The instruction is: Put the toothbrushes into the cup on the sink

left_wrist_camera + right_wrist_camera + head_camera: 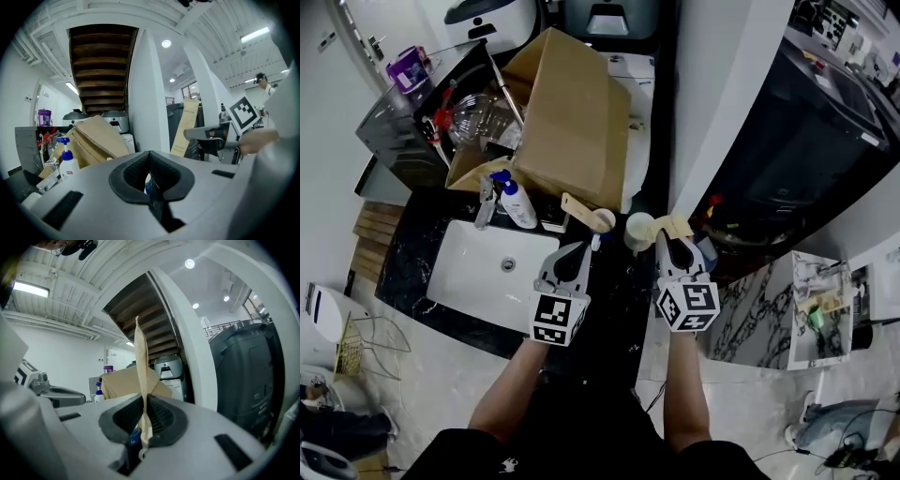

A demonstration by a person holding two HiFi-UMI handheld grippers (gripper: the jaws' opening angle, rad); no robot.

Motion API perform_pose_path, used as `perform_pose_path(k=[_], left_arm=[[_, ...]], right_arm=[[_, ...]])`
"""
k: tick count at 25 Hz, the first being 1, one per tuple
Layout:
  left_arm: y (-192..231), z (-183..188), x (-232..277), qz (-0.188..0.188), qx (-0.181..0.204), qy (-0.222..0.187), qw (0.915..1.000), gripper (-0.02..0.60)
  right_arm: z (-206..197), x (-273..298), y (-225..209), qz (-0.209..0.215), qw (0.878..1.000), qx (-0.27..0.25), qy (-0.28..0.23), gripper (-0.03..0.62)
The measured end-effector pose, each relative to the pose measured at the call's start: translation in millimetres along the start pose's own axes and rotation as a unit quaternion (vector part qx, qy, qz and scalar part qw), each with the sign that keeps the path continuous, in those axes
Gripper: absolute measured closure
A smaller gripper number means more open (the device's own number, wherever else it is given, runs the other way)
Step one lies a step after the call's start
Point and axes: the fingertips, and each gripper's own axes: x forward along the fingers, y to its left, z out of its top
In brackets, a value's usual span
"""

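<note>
Where the black marbled countertop (408, 262) carries a white sink basin (469, 277) at centre left of the head view, a cardboard box (572, 112) crowds the upper middle behind a spray bottle (517, 202). The cream cup (638, 230) stands just beyond my right tongs (666, 239), which pinch an upright kraft toothbrush packet (140, 362). My left tongs (587, 244) are closed, pad against pad.

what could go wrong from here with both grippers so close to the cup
The right gripper pinches the paper toothbrush sleeve near its lower end; the tall free part may bend or slip out.
The left gripper is shut on a small blue and white piece, barely showing, which might drop.
The cup stands between both grippers' tips, so a sideways swing may tip it.
</note>
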Motion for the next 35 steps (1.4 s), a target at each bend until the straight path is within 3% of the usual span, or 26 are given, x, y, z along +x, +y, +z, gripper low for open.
perform_pose_path(k=[14,35], left_arm=[[19.8,-22.3,24.9,0.006,-0.007,0.029,0.9995,0.578],[31.8,-56.4,22.6,0.014,-0.016,0.067,0.9976,0.578]], right_arm=[[-28.8,50.2,-12.3,0.006,0.999,0.024,0.030,0.569],[-82.2,68.3,-12.3,0.001,0.995,0.075,0.068,0.568]])
